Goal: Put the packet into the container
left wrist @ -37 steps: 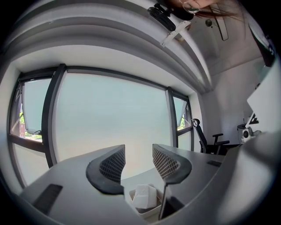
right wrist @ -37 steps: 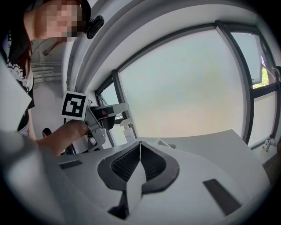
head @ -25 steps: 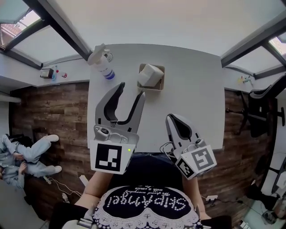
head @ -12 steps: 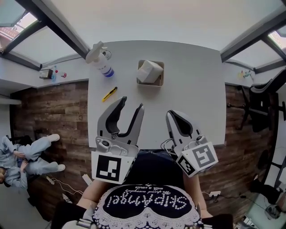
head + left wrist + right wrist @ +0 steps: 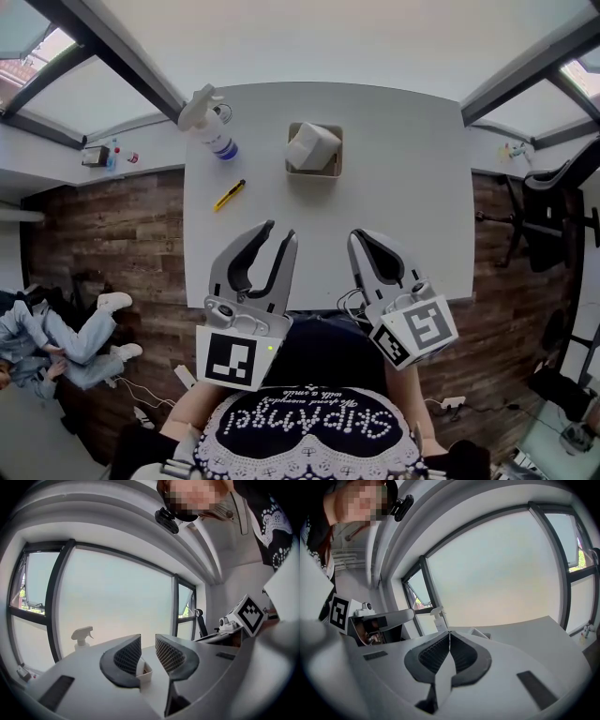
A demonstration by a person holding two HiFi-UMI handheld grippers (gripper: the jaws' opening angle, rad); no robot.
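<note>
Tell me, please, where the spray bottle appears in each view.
Head view: spray bottle at the far left corner of the white table.
Left gripper view: spray bottle low left, against the window.
Right gripper view: spray bottle near centre, against the window.
Shared landmark: white table.

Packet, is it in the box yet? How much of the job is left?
Done, it seems: the white packet already sits in the container, poking above its rim. In hand: nothing. The left claw is open and empty, its jaws having just been closing a little; the right claw is shut on nothing. Left to do: probably nothing, since both claws hang well away from the container.
</note>
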